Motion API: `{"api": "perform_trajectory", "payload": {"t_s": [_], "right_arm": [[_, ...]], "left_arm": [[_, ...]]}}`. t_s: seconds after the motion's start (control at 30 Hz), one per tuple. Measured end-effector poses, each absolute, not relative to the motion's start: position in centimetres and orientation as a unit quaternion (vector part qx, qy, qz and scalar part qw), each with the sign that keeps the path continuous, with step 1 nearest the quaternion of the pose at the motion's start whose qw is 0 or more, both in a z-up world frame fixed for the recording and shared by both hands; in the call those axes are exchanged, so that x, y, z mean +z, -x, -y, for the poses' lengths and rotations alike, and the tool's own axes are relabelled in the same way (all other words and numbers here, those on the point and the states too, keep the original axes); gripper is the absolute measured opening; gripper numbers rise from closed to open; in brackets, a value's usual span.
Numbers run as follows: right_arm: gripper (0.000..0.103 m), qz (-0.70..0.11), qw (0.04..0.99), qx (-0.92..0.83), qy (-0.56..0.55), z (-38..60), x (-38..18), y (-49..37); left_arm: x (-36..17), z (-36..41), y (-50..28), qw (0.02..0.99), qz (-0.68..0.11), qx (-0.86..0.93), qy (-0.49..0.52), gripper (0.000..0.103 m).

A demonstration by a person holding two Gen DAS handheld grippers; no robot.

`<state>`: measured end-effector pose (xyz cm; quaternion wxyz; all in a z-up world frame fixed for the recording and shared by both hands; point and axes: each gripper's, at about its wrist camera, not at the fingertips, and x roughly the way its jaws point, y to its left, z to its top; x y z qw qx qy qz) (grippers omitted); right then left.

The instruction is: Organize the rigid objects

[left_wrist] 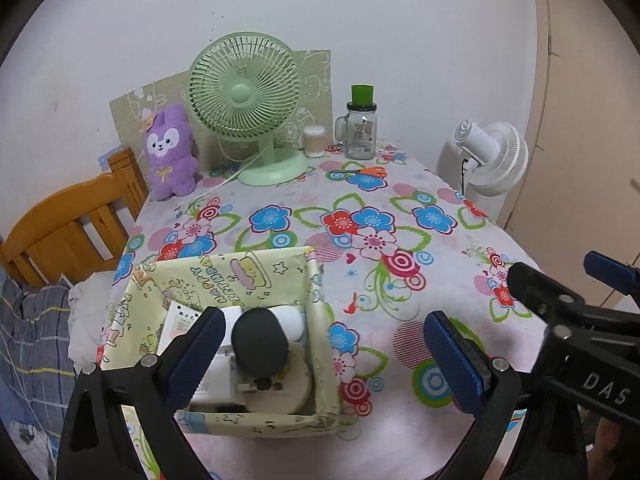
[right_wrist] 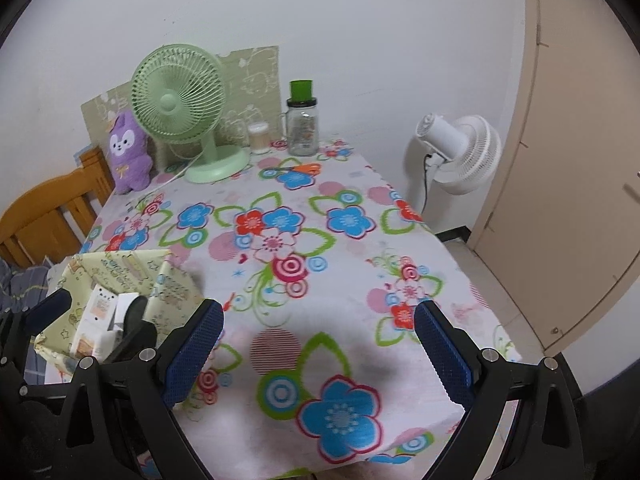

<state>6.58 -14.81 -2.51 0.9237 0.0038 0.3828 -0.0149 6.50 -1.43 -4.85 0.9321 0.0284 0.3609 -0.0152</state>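
A pale yellow cartoon-printed open box (left_wrist: 312, 280) is seen at the near left part of the flower-patterned tablecloth (left_wrist: 400, 208). Inside the box lie a dark grey rounded cylinder (left_wrist: 260, 340), a white carton (left_wrist: 176, 326) and a round cream-coloured disc (left_wrist: 296, 384); what these items are cannot be told. The left gripper (left_wrist: 324, 360) is held just above the box's near edge, its jaws spread wide with nothing between them. The right gripper (right_wrist: 318, 354) is held to the right of the box over bare cloth, jaws likewise wide apart and empty. The packing step is judged finished or nearly so. If more is to be stored, orange-handled scissors (left_wrist: 366, 171) far beyond the box would have to be reached for.
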Motion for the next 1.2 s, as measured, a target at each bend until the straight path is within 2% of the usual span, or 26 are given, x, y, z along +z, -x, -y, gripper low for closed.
{"api": "perform_trajectory", "payload": {"t_s": [0.67, 1.2], "right_arm": [[0.098, -0.345, 0.938, -0.017, -0.004, 20.5, -0.7, -3.8], [0.098, -0.315, 0.949, -0.013, -0.002, 21.0, 0.6, -0.9]], "left_arm": [[-2.4, 5.5, -3.6, 0.944, -0.326, -0.004, -0.044, 0.101], [-0.4, 5.1, -0.3, 0.957, -0.286, -0.006, -0.041, 0.103]]}}
